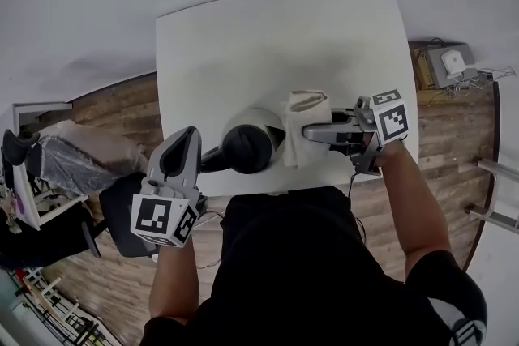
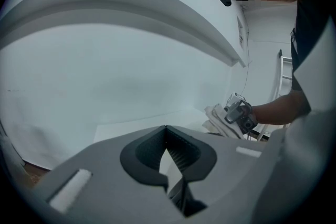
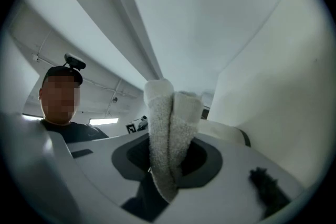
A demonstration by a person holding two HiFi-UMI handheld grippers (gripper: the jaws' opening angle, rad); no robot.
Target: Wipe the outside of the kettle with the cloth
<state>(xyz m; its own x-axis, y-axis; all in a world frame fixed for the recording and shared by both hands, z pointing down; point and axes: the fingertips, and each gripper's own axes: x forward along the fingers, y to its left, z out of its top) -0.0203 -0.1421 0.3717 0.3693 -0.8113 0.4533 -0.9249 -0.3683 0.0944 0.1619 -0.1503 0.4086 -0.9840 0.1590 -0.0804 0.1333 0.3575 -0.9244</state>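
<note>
Kettle [image 1: 247, 146]: we find it standing on the white table [image 1: 268, 36], close to the near edge, between the two claws.
Cloth [image 1: 306, 126]: folded, white, lying against the kettle's right side.
Right gripper [image 1: 316, 132]: we see its jaws clamped on the cloth.
Left gripper [image 1: 185, 140]: jaws together on nothing, just beside the kettle's dark handle [image 1: 212, 161].
Open room: we note wide bare tabletop beyond the kettle; wooden floor [image 1: 122, 113] past the edges.
Markings: black-and-white square markers on each cube [image 1: 392, 116]; we read no lettering.
</note>
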